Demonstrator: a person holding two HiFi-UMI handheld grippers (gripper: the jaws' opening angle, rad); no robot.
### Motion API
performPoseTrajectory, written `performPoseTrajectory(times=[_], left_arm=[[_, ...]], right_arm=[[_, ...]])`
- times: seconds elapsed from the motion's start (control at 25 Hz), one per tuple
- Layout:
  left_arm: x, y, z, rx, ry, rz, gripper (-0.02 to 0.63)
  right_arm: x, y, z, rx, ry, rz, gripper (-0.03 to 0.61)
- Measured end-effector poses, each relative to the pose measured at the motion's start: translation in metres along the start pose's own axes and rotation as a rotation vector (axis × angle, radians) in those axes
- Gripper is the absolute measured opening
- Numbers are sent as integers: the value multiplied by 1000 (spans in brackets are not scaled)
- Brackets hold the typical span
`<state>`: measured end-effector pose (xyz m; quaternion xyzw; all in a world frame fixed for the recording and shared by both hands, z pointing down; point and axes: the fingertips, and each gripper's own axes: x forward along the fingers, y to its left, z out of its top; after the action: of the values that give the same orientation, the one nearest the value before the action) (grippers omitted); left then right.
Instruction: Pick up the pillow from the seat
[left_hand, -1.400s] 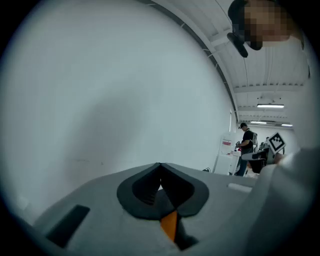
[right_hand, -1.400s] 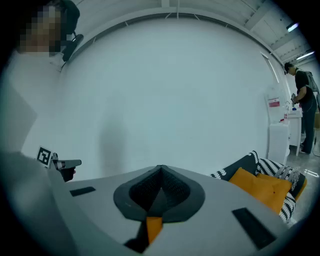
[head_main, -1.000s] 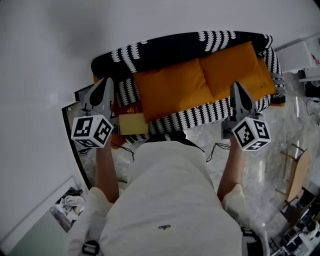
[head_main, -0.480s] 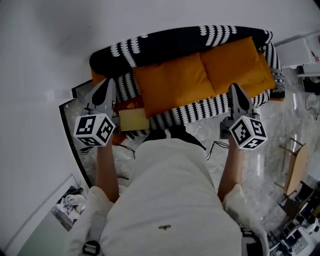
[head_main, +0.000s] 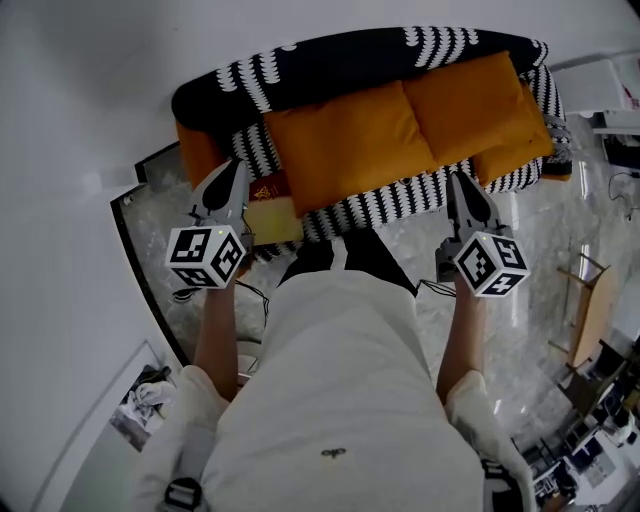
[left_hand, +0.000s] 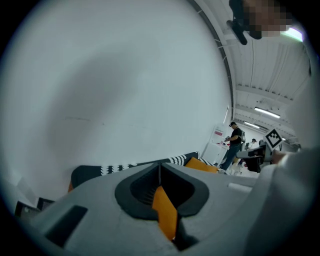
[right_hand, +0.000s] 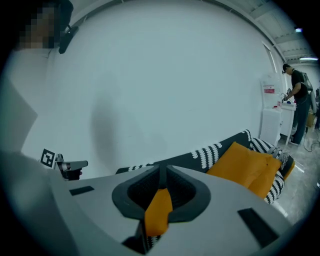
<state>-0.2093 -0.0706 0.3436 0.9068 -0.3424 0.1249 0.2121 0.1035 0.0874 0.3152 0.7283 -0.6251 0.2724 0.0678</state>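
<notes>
We stand on a glossy grey floor (head_main: 545, 335), facing a white wall (head_main: 100, 80). The sofa (head_main: 330, 75) is at 12 o'clock, and two orange pillows (head_main: 345, 145) lie on its seat. Our left gripper (head_main: 234, 175) and right gripper (head_main: 457, 185) each have the jaws pressed together, with nothing between them. Only the gripper views show a person (right_hand: 299, 97) standing at 3 o'clock.

There are two large orange pillows (head_main: 345, 145) (head_main: 470, 100), one patterned sofa (head_main: 330, 72) and two grippers (head_main: 235, 170) (head_main: 458, 185).
</notes>
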Motion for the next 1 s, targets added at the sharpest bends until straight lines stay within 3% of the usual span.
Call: performPoseTrajectory(times=[0.16,0.52,0.84,1.0], left_arm=[[0,-4,-32,-37,70,-22,14],[18,-14,-85,-134,154,29,25],[39,-37,-119,-227,213,62,130],[59,-53,-141,-236,278,48,206]], right_arm=[[2,5,-22,4,50,8,9],[31,-22,-58,21,179,58,44],[59,-57,-74,37,282,152,161],[79,-86,-85,23,343,192,206]])
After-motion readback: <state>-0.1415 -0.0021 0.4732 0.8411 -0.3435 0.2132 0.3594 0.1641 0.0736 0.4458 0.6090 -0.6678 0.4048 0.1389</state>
